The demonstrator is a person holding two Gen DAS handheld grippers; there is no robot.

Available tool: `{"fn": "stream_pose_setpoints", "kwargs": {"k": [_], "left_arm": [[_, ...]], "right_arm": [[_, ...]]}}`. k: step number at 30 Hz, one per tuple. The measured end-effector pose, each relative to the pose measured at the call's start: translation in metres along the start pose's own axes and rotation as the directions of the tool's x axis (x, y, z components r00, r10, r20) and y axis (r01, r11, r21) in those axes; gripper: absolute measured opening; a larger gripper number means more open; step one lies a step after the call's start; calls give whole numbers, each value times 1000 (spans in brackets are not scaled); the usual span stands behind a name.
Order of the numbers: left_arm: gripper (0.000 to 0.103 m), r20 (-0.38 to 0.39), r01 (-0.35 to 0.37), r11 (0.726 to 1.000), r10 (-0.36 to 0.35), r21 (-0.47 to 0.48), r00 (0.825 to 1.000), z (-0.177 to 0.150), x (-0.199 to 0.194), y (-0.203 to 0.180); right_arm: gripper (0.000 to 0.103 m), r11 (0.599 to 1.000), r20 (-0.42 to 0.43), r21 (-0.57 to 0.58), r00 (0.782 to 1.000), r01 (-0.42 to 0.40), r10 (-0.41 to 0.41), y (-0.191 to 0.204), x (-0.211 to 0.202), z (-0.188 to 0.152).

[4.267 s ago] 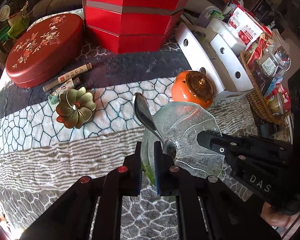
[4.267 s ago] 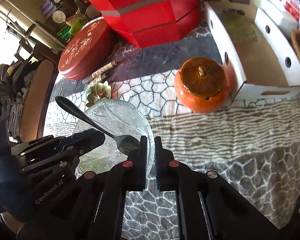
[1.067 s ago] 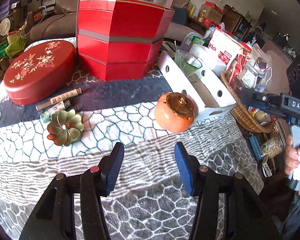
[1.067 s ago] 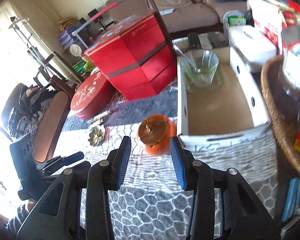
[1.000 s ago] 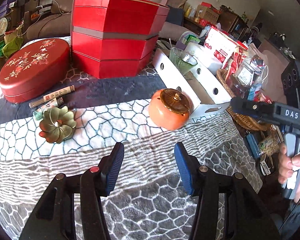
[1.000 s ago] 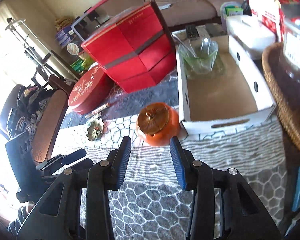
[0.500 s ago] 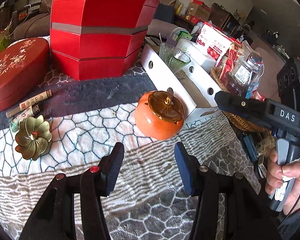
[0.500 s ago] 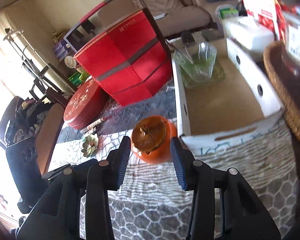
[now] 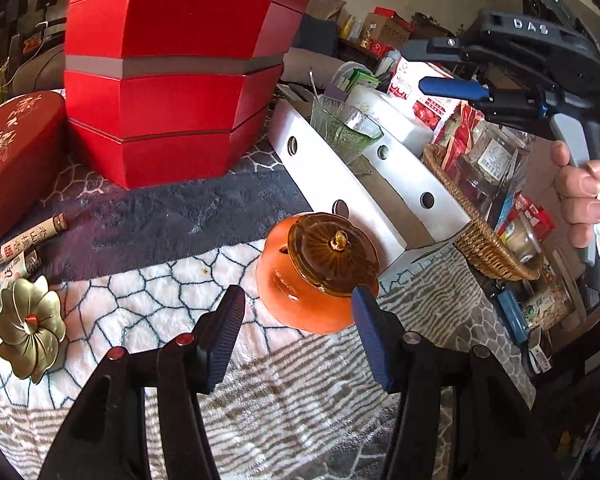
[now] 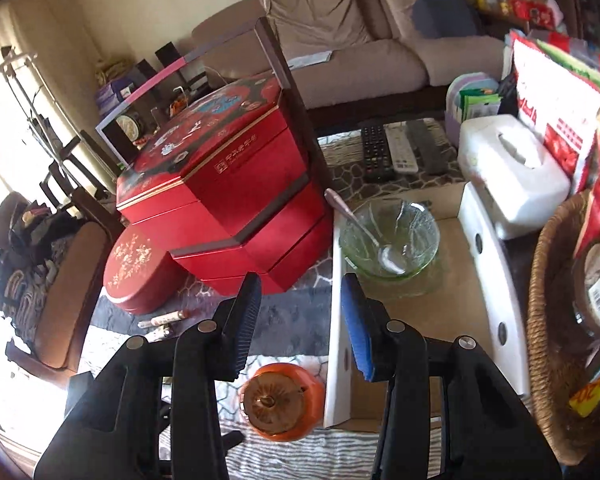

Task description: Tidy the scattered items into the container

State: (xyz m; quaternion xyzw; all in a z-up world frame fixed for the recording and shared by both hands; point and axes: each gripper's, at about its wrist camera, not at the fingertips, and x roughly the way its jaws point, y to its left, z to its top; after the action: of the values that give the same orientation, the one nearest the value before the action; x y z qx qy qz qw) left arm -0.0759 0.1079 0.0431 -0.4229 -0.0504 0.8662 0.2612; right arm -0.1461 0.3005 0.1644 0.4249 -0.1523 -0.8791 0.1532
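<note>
An orange ceramic pot [image 9: 320,264] with a brown lid sits on the patterned cloth, just left of the white cardboard box [image 9: 360,192]. My left gripper [image 9: 298,300] points down at the pot. Its jaws are opening; the pot lies just beyond the blue fingertips and neither pad presses on it. My right gripper [image 10: 300,284] hangs open and empty high above the box's near left wall [image 10: 336,320], with the pot [image 10: 280,404] below it. A glass bowl [image 10: 388,236] with a spoon [image 10: 356,220] stands in the box's far end. A brass flower dish [image 9: 30,324] and incense tubes [image 9: 28,236] lie at the left.
A tall red stacked box [image 9: 172,80] and a red oval tin [image 9: 12,152] stand behind the cloth. A wicker basket [image 9: 480,232] full of packets flanks the box on the right. A tissue box [image 10: 512,172] and remotes [image 10: 392,152] lie beyond. A person's hand [image 9: 576,196] holds the right gripper.
The glass bowl and spoon, earlier gripped by both grippers, now rest in the box. My left gripper has closed in on the orange pot; my right gripper has risen over the box.
</note>
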Motion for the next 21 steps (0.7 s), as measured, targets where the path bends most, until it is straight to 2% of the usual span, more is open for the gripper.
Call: {"fn": "stream_pose_setpoints", "kwargs": {"k": [2, 4, 5, 6, 9, 13, 16, 19, 21], "left_arm": [[56, -20, -16, 997, 18, 71, 1000, -3, 10, -7], [57, -36, -3, 995, 6, 95, 999, -5, 17, -10], [61, -38, 21, 996, -18, 89, 999, -6, 18, -12], [72, -34, 44, 996, -42, 80, 999, -6, 18, -13], [81, 8, 84, 995, -84, 57, 996, -5, 14, -15], [82, 26, 48, 999, -48, 7, 999, -3, 20, -13], [83, 24, -25, 1000, 25, -5, 999, -5, 32, -14], [86, 58, -9, 1000, 10, -28, 998, -5, 36, -13], [91, 55, -12, 1000, 13, -22, 998, -6, 42, -14]], "right_arm": [[43, 999, -27, 37, 999, -35, 36, -2, 5, -18], [50, 993, -24, 99, 998, -62, 64, -8, 4, -38], [51, 988, -14, 136, 997, -73, 76, -13, 3, -47], [52, 980, -1, 175, 996, -91, 93, -19, 2, -56], [56, 955, 39, 268, 992, -124, 118, -36, 0, -78], [56, 970, -5, 243, 1000, -21, 23, -45, 7, -89], [56, 962, -8, 271, 1000, -24, 28, -56, 9, -91], [56, 965, -10, 264, 1000, -7, 10, -62, 11, -89], [56, 967, -17, 254, 1000, -7, 12, -64, 12, -89]]}}
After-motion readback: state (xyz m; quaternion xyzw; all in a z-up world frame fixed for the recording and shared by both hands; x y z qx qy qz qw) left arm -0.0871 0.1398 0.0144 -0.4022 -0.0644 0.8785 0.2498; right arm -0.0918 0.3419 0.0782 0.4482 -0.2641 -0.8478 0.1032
